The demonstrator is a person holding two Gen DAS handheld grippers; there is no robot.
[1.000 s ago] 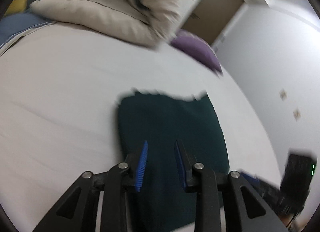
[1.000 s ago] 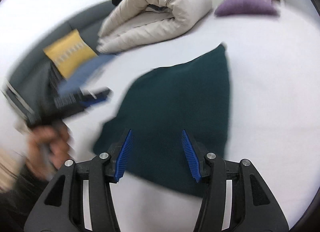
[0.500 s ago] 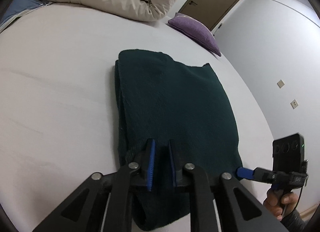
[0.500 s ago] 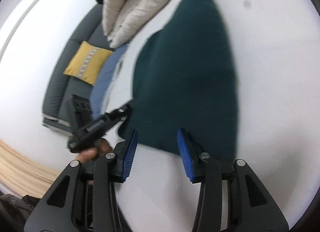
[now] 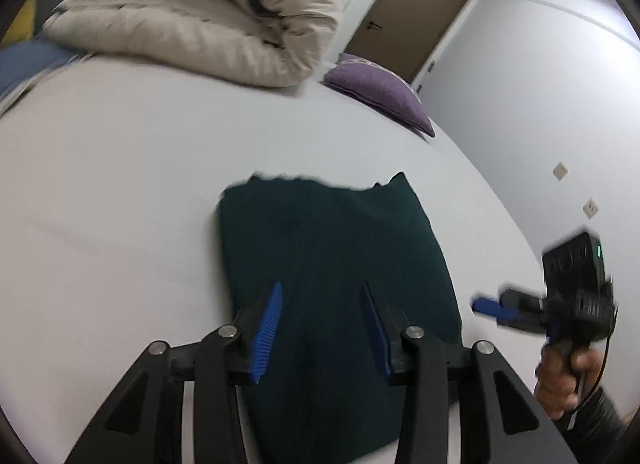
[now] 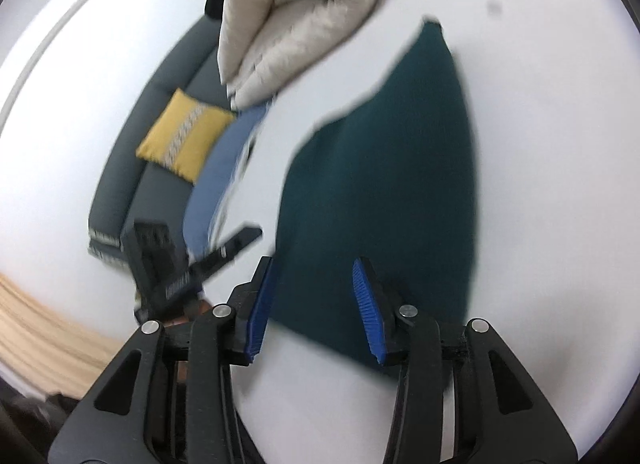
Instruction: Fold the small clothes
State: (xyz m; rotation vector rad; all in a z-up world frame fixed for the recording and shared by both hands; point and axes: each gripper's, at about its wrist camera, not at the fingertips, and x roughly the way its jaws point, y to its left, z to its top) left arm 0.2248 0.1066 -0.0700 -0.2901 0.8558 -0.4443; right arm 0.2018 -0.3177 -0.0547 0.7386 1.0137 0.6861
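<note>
On the bed (image 5: 120,184), the folded green garment (image 5: 332,256) lies flat; left gripper (image 5: 320,324), jaws just reopened, and right gripper (image 6: 312,304) stand empty. A snagged pad could undo the fold.

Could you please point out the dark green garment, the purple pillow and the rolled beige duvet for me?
dark green garment (image 5: 332,248): left wrist view, middle of its top layer.
purple pillow (image 5: 376,88): left wrist view, its upper face.
rolled beige duvet (image 5: 192,16): left wrist view, its outer roll.
</note>
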